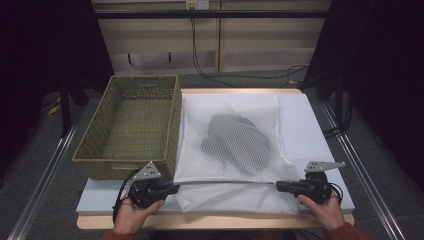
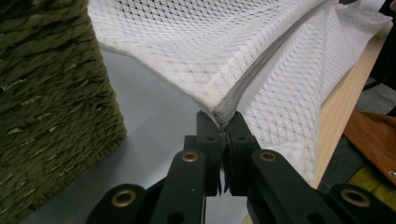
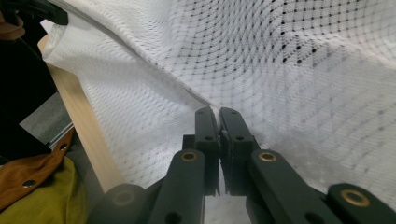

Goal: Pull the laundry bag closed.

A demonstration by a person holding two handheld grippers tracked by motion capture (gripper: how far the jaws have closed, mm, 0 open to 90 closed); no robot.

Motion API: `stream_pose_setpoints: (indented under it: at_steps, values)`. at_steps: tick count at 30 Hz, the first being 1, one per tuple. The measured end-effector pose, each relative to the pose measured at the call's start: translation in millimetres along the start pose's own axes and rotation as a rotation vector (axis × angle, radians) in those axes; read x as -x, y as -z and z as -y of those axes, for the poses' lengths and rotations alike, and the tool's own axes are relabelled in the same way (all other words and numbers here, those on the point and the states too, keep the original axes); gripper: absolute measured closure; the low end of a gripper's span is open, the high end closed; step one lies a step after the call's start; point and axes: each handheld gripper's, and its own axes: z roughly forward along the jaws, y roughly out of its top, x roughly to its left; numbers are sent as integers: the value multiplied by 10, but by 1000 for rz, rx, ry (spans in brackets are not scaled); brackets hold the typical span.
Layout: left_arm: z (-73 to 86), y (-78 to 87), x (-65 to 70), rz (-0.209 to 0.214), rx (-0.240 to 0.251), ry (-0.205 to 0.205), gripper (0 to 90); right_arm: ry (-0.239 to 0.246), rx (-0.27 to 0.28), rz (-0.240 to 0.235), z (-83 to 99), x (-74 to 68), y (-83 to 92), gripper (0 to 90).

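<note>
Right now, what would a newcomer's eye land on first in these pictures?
The white mesh bag spread mid-table, a dark grey garment showing through it. The left gripper and right gripper each pinch its near edge. A green woven basket sits empty at the left.

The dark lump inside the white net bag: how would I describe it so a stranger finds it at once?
Start at the table with the woven green basket on its left. Right of the basket lies a white mesh bag, its near edge pinched by the left tool and the right tool. The dark grey bundle shows through the mesh.
</note>
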Motion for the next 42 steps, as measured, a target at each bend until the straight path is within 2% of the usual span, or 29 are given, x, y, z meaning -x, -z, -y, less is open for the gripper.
stream_pose_setpoints:
  at_steps: [7,13,20,29,34,37,42]
  values:
    - [-2,0,-2,-1,-4,1,871,-14,9,20,25,19,47,869]
    - [2,-16,15,4,-18,-10,871,-24,12,16,47,25,88,869]
    - [5,-2,11,-2,-7,-4,871,-36,15,31,57,46,105,869]
    - [7,-8,-6,-2,-13,-1,870,-63,32,52,118,90,204,869]
    - [5,-1,-3,-1,-13,-2,870,-58,33,60,112,101,234,869]
    - [1,1,1,6,-7,-6,870,-77,58,70,141,141,321,869]
    - [5,4,5,1,-8,-6,870,-79,64,71,156,150,353,869]
